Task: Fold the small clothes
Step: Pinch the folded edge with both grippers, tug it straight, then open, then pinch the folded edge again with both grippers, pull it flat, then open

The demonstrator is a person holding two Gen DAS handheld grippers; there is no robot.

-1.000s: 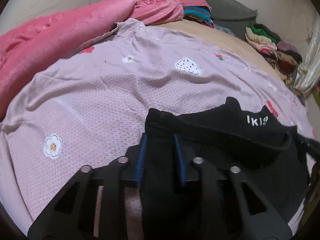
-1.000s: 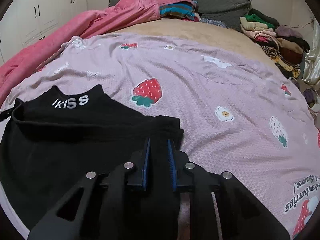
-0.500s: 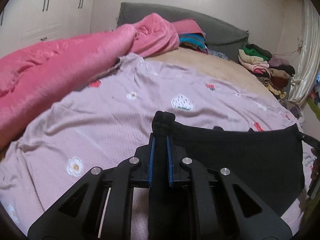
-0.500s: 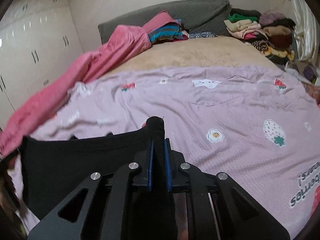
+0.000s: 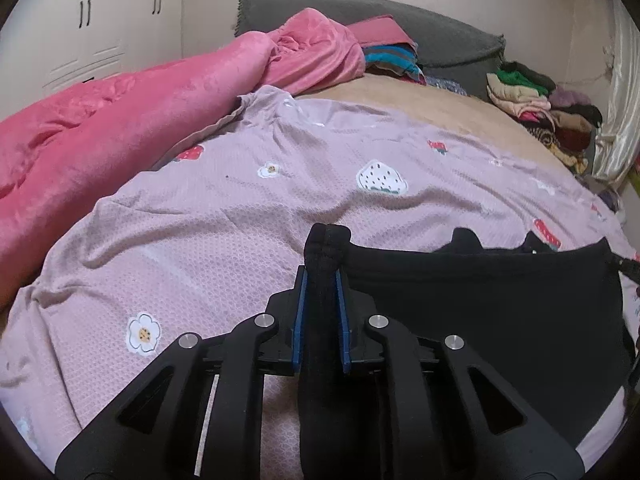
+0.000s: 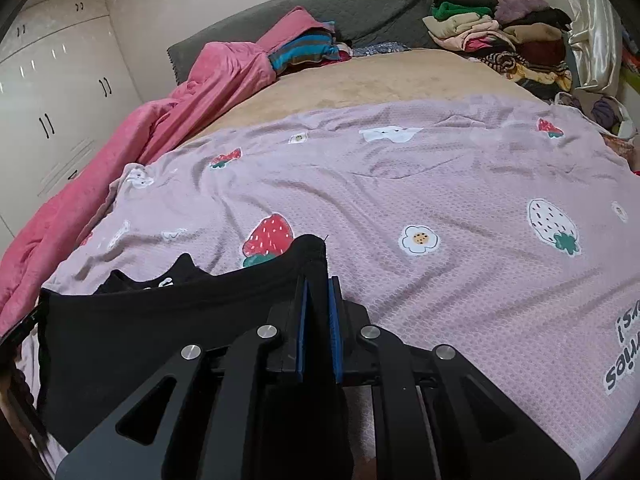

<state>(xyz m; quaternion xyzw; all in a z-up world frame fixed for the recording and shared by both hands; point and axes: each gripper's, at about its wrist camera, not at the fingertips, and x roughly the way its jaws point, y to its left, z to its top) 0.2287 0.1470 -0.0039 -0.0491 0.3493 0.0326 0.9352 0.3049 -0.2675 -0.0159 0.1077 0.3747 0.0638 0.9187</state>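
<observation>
Your black garment (image 5: 500, 312) is plain and dark, with white letters near its collar. You hold it stretched over the sheet (image 5: 224, 216), long axis from 9 to 3 o'clock. Your left gripper (image 5: 320, 276) and right gripper (image 6: 317, 280) each clamp one corner.

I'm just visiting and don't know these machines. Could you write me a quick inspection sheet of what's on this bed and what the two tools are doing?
Surface: bed under a lilac strawberry-print sheet, wrinkled; bare tan bedding beyond it.
Job's things: one black garment held up by two corners and stretched between the tools, white lettering partly hidden.
Clutter: pink blanket bunched along one side; piled clothes in the far corner; striped folded items by the headboard.
Grippers: left tool shut on a garment corner; right tool shut on the other corner.
Cables: thin wire on the far wall by the curtain; otherwise nothing seen.
Surroundings: grey headboard, white wardrobe doors, shiny curtain.
</observation>
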